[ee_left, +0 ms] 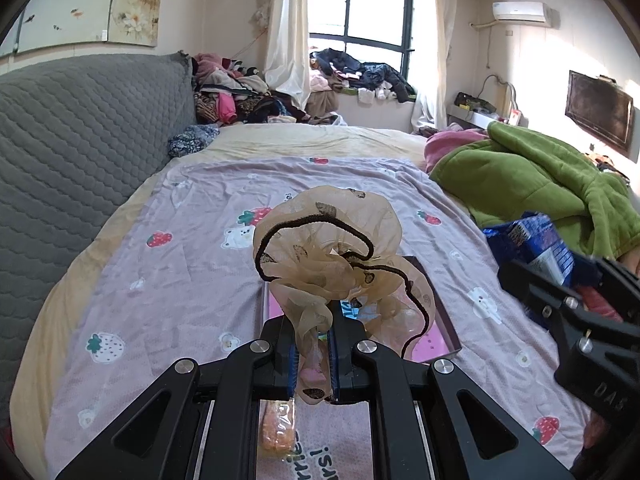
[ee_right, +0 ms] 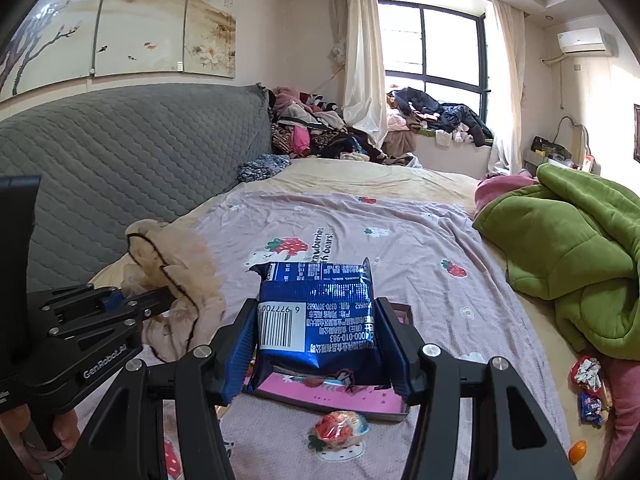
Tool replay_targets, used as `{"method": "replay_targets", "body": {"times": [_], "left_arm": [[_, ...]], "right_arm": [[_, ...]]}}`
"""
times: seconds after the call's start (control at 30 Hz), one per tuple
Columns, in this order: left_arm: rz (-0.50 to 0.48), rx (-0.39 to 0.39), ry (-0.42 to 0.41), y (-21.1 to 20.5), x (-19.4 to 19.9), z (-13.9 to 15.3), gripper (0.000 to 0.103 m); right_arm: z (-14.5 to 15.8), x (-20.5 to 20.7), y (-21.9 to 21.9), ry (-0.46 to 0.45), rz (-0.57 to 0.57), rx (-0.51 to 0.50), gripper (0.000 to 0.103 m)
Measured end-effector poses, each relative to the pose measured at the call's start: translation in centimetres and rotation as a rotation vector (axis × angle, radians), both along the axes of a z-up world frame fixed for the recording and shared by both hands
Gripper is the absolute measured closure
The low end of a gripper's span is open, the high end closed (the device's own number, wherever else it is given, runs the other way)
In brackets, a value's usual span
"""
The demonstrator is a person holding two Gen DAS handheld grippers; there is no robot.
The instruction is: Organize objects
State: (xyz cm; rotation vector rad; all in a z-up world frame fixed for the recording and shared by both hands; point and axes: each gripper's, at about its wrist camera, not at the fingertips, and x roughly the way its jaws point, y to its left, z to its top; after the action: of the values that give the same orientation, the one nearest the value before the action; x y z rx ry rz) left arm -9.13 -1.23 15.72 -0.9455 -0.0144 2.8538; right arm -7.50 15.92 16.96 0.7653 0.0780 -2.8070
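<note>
Above the strawberry-print bedsheet (ee_left: 192, 264), the left gripper (ee_left: 314, 354) pinches a beige sheer scrunchie (ee_left: 332, 248) with dark trim, holding it over the pink shallow box (ee_left: 436, 332). Meanwhile the right gripper (ee_right: 320, 344) clamps a blue snack packet (ee_right: 320, 312) between its fingers above that same box, with a small wrapped candy (ee_right: 340, 428) lying just in front on the sheet.

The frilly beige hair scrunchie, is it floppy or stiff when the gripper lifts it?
Probably floppy: the scrunchie droops in loose ruffles around the left gripper. Likely very light, since its sheer fabric shows the pink tray through it. It seems unlikely to slip, bunched between the closed fingers.
</note>
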Motion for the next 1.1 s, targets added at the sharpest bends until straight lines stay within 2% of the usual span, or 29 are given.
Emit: {"method": "replay_targets", "body": {"times": [0.4,0.93,1.1], "left_arm": [[-0.002,-0.009,-0.052,0.1,-3.6,-3.3,0.092],[0.004,-0.036,-0.159,-0.9,-9.9,-9.9,0.092],[-0.001,-0.048,-0.184,-0.7,-12.1,-11.8,0.092]], "right_arm": [[-2.1,-3.9,0.5,-0.045,-0.013,0.022,0.046],[-9.0,-11.7,-1.9,-0.19,-0.002,0.004,0.046],[-11.4,-13.6,-2.7,-0.226,-0.009,0.034,0.046]]}}
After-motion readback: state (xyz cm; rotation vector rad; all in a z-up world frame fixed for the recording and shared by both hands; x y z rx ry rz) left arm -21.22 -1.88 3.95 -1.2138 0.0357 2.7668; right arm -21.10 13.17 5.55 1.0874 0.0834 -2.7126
